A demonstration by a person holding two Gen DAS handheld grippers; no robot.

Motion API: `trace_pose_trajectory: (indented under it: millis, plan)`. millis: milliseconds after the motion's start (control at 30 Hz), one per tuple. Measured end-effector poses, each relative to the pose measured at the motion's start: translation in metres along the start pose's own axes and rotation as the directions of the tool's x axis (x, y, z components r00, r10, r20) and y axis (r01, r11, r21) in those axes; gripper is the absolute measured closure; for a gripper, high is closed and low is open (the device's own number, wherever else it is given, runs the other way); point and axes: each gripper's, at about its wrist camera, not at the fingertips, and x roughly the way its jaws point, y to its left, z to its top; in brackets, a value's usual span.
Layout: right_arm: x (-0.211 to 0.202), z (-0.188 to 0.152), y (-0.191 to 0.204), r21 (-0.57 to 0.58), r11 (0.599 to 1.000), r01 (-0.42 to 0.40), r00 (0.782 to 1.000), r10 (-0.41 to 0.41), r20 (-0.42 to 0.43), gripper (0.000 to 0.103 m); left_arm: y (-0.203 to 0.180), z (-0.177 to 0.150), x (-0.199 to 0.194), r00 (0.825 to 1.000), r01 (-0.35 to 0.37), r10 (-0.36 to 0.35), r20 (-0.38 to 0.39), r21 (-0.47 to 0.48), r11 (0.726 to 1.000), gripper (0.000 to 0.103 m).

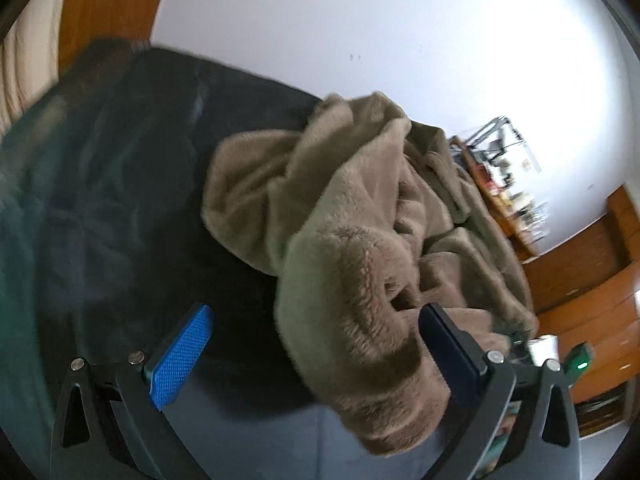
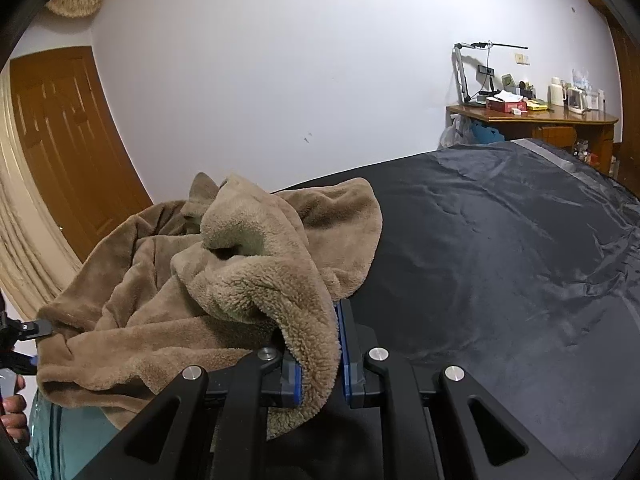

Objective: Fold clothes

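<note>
- Fleece point(image 2: 224, 280), a brown plush garment, is seen crumpled in a heap on the dark sheet point(image 2: 500, 248) that covers the bed.
- Nearest to the right wrist camera, a fold of the fleece is clamped between the blue pads of the right gripper point(image 2: 320, 354); the jaws are closed on it, with the pile bulging out over both pads.
- At the left edge of that view, beside the fleece, the tip of the left gripper point(image 2: 38, 330) is seen touching the heap's left side, and part of a hand point(image 2: 14, 416) shows below it.
- In the left wrist view, the left gripper point(image 1: 316, 354) is seen with its jaws spread wide; a thick roll of the fleece point(image 1: 360, 352) lies between them against the right finger, well apart from the blue left pad point(image 1: 180, 360), so nothing is gripped.
- Behind the fleece, a white wall point(image 2: 280, 80) is seen.
- Left of the fleece and farther off, a wooden door point(image 2: 68, 140) and a cream curtain point(image 2: 24, 248) are seen.
- Far to the right of the fleece, past the sheet, a cluttered wooden desk point(image 2: 532, 118) stands against the wall.
</note>
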Motion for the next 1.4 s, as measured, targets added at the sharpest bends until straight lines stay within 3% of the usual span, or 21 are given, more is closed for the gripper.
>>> trace_pose_trajectory:
  millis: [67, 133, 167, 200, 267, 300, 467, 633, 733, 867, 1033, 1167, 1300, 1333, 1367, 1400]
  plan:
    - [0.0, 0.0, 0.001, -0.003, 1.0, -0.001, 1.0, 0.001, 0.0, 0.089, 0.0, 0.003, 0.009, 0.998, 0.05, -0.05, -0.022, -0.023, 0.999, 0.0]
    - [0.0, -0.001, 0.002, -0.006, 1.0, 0.002, 1.0, -0.002, 0.001, 0.089, -0.004, 0.005, 0.016, 0.997, 0.062, -0.063, -0.045, -0.029, 0.998, 0.008]
    - [0.0, -0.001, 0.002, -0.005, 1.0, 0.002, 1.0, -0.002, 0.0, 0.089, -0.006, 0.007, 0.019, 0.996, 0.065, -0.066, -0.062, -0.027, 0.998, 0.022]
    - [0.0, -0.002, 0.001, -0.002, 1.0, -0.002, 1.0, 0.002, -0.004, 0.089, -0.011, 0.007, 0.022, 0.994, 0.066, -0.067, -0.087, -0.021, 0.998, 0.042]
    - [0.001, -0.002, 0.001, 0.004, 1.0, -0.01, 1.0, 0.01, -0.012, 0.089, -0.016, 0.005, 0.03, 0.99, 0.049, -0.05, -0.129, -0.015, 0.999, 0.065]
    - [0.001, -0.002, 0.0, 0.006, 1.0, -0.013, 1.0, 0.013, -0.014, 0.089, -0.019, 0.003, 0.03, 0.989, 0.049, -0.05, -0.137, -0.013, 0.999, 0.072]
    - [0.002, -0.002, -0.002, 0.024, 0.998, -0.053, 0.998, 0.054, -0.027, 0.089, -0.028, -0.007, 0.012, 0.981, 0.165, -0.167, -0.096, -0.032, 0.986, 0.078]
    - [0.005, -0.002, -0.006, 0.056, 0.99, -0.129, 0.99, 0.132, -0.043, 0.089, -0.046, -0.024, -0.029, 0.944, 0.33, -0.33, -0.003, -0.001, 0.944, 0.078]
    - [0.007, -0.004, 0.0, 0.04, 0.986, -0.163, 0.984, 0.165, -0.06, 0.089, -0.055, -0.031, -0.05, 0.935, 0.352, -0.353, 0.041, 0.03, 0.936, 0.078]
    - [0.017, -0.008, 0.006, 0.034, 0.989, -0.147, 0.983, 0.15, -0.108, 0.088, -0.05, -0.044, -0.067, 0.935, 0.346, -0.349, 0.056, 0.059, 0.936, 0.078]
    - [0.024, -0.01, 0.0, 0.079, 0.986, -0.149, 0.978, 0.159, -0.135, 0.087, -0.031, -0.055, -0.072, 0.926, 0.371, -0.372, 0.063, 0.032, 0.928, 0.078]
    - [0.034, -0.008, 0.007, 0.045, 0.992, -0.114, 0.976, 0.12, -0.182, 0.083, -0.03, -0.062, -0.064, 0.927, 0.371, -0.371, 0.05, 0.016, 0.929, 0.078]
    - [0.052, -0.006, 0.014, 0.035, 0.985, -0.172, 0.944, 0.175, -0.279, 0.082, -0.039, -0.064, -0.049, 0.94, 0.337, -0.338, 0.037, 0.03, 0.941, 0.078]
    - [0.053, -0.007, 0.015, 0.046, 0.974, -0.223, 0.927, 0.226, -0.298, 0.082, -0.039, -0.064, -0.046, 0.938, 0.344, -0.344, 0.034, 0.026, 0.939, 0.078]
    - [0.051, -0.007, 0.011, 0.122, 0.936, -0.331, 0.886, 0.353, -0.3, 0.082, -0.04, -0.064, -0.044, 0.934, 0.354, -0.355, 0.03, 0.021, 0.935, 0.078]
    - [0.049, -0.007, 0.007, 0.197, 0.88, -0.433, 0.831, 0.474, -0.292, 0.082, -0.04, -0.064, -0.042, 0.93, 0.365, -0.365, 0.027, 0.015, 0.931, 0.078]
